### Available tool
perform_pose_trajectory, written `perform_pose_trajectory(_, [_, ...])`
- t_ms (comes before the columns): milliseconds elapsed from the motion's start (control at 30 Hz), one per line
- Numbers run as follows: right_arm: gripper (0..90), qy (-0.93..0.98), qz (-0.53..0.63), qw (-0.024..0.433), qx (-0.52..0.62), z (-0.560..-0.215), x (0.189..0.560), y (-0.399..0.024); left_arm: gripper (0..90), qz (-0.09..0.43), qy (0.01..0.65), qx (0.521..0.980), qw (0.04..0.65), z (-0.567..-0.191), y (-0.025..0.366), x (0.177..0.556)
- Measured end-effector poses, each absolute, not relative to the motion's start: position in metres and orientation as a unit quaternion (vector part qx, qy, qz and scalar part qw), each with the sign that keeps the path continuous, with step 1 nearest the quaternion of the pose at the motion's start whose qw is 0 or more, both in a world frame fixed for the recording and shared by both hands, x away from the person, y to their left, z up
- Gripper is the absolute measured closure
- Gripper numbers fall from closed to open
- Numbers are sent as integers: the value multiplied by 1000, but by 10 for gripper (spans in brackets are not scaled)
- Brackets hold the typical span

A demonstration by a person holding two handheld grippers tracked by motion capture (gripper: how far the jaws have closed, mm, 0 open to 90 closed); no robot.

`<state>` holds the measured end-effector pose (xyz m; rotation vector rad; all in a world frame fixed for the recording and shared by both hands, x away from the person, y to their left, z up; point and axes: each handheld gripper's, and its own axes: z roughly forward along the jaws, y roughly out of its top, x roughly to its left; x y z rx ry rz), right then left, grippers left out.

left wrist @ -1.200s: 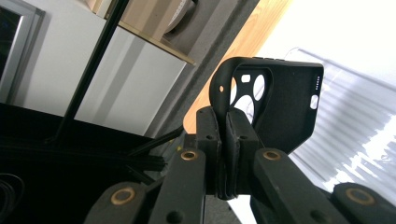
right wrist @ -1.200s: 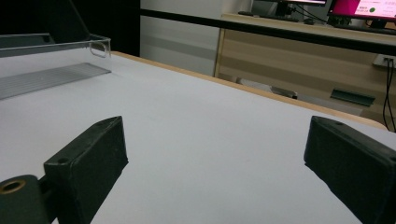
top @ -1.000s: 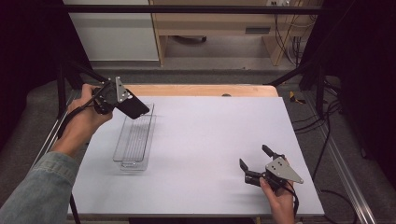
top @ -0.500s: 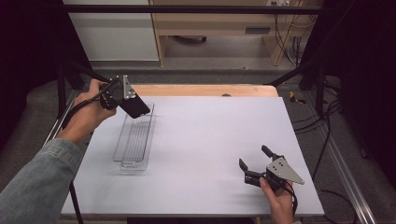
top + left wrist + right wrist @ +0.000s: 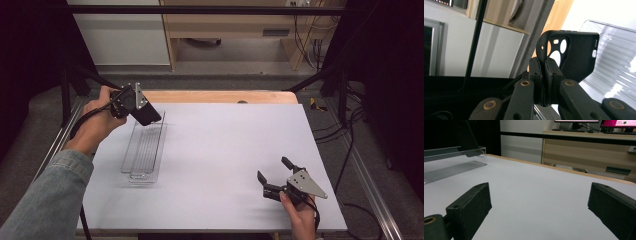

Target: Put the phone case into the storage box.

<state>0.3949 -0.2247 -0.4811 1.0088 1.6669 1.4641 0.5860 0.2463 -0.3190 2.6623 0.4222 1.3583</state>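
Observation:
A black phone case (image 5: 149, 116) hangs over the far end of a clear plastic tray (image 5: 142, 150) at the table's left. My left gripper (image 5: 131, 104) is shut on the case's edge. In the left gripper view the jaws pinch the rim of the black phone case (image 5: 576, 53) beside its camera cut-outs, with the clear plastic tray (image 5: 614, 65) below and to the right. My right gripper (image 5: 272, 175) rests open near the table's front right corner, nothing between its jaws. The right gripper view has the clear plastic tray (image 5: 451, 161) far off at the left.
The white tabletop (image 5: 225, 150) lies bare between tray and right gripper. A wooden strip (image 5: 220, 97) runs along the far edge. Metal rails (image 5: 370, 180) flank the table. Beyond stand a wooden bench (image 5: 235, 30) and a white cabinet (image 5: 120, 35).
My left gripper has carried the phone case slightly right and away, over the tray's far end. The right gripper has stayed put.

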Motion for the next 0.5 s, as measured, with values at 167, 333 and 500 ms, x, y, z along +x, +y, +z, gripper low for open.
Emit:
perform_pose_trajectory(167, [50, 645, 566, 345, 380, -479, 392, -223, 850, 455, 121, 881, 45, -324, 238, 581])
perform_pose_trajectory(333, [49, 644, 568, 346, 378, -478, 393, -222, 850, 461, 108, 880, 33, -327, 233, 576])
perform_pose_trajectory(500, [47, 645, 568, 344, 378, -478, 393, -221, 850, 464, 99, 880, 31, -330, 229, 575])
